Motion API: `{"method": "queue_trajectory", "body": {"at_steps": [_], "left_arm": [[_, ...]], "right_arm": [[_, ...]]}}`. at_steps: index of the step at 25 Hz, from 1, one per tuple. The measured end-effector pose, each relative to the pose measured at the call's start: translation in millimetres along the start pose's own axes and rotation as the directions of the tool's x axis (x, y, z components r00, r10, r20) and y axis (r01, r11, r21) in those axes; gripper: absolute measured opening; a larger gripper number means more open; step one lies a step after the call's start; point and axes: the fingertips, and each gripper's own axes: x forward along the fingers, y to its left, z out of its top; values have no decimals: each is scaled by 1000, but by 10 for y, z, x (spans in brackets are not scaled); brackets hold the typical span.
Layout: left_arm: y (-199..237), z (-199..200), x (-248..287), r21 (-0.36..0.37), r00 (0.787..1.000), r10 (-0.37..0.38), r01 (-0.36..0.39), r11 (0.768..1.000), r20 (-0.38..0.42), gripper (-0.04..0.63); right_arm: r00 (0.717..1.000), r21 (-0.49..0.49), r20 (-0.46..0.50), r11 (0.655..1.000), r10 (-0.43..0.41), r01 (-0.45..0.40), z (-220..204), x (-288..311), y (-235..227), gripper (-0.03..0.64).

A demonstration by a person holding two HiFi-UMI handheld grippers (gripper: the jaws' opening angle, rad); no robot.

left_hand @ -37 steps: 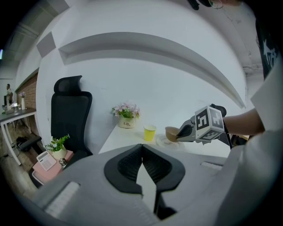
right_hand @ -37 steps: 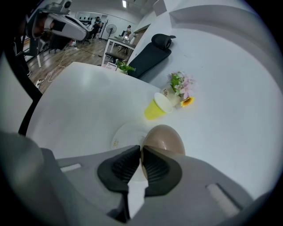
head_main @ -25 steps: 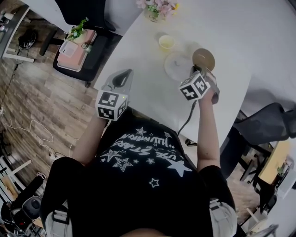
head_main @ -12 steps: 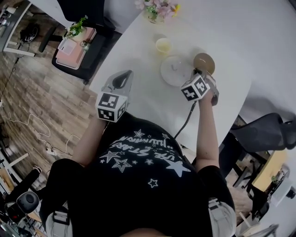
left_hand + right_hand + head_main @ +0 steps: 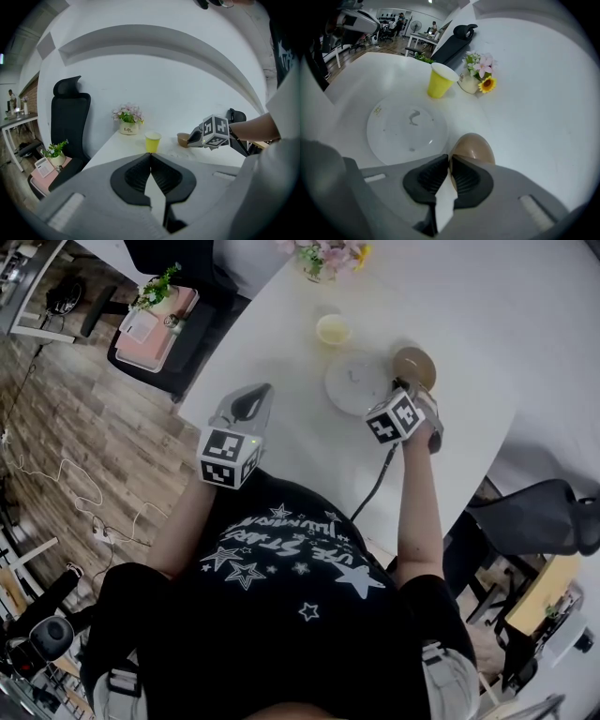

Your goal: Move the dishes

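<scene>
You stand at the near edge of a white bench [image 5: 281, 432], a gripper in each hand.

Your right gripper [image 5: 450, 161] reaches forward over the bench. Its fingers are pinched almost together on the near rim of a brown bowl [image 5: 473, 146], with the thin wall of the bowl caught between the pads. The bowl is round, so it has no long axis. It sits upright with its mouth facing up, and the gripper comes at it from your side. It lies toward the right of the bench, directly ahead of your right arm. Whether its base touches the bench or hangs just above it cannot be told.

Just left of the bowl, nearly touching it, a white plate [image 5: 354, 382] lies flat on the bench with a few small marks on its face. Beyond the plate and a little left stands a yellow cup [image 5: 334, 329], upright and open at the top. Farther back, near the far edge, is a small vase of flowers [image 5: 319, 257].

Your left gripper [image 5: 150, 155] is held over the near left part of the bench, well apart from the dishes. Its fingers are pressed together with nothing between them, and they point toward the cup and vase.
</scene>
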Motion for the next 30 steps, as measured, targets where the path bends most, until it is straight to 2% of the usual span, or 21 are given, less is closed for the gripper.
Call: {"method": "queue_trajectory", "body": {"at_steps": [5, 11, 19, 25, 30], "left_arm": [[-23, 35, -71, 10, 1000, 4, -4, 1000, 11, 11], [-179, 111, -216, 27, 999, 20, -21, 999, 43, 11], [-489, 7, -616, -16, 989, 120, -119, 993, 81, 11], [-622, -199, -937, -64, 980, 186, -182, 981, 68, 11], [-699, -302, -1074, -67, 978, 204, -200, 977, 54, 11]], "right_arm": [[1000, -10, 31, 1000, -8, 8, 60, -79, 0, 74], [996, -35, 86, 999, -18, 21, 86, -339, 19, 83], [978, -50, 203, 997, -47, 58, 45, -766, 65, 83], [946, 30, 313, 997, -79, 74, 140, -1035, 118, 80], [925, 100, 369, 994, -85, 51, 218, -1167, 177, 17]]}}
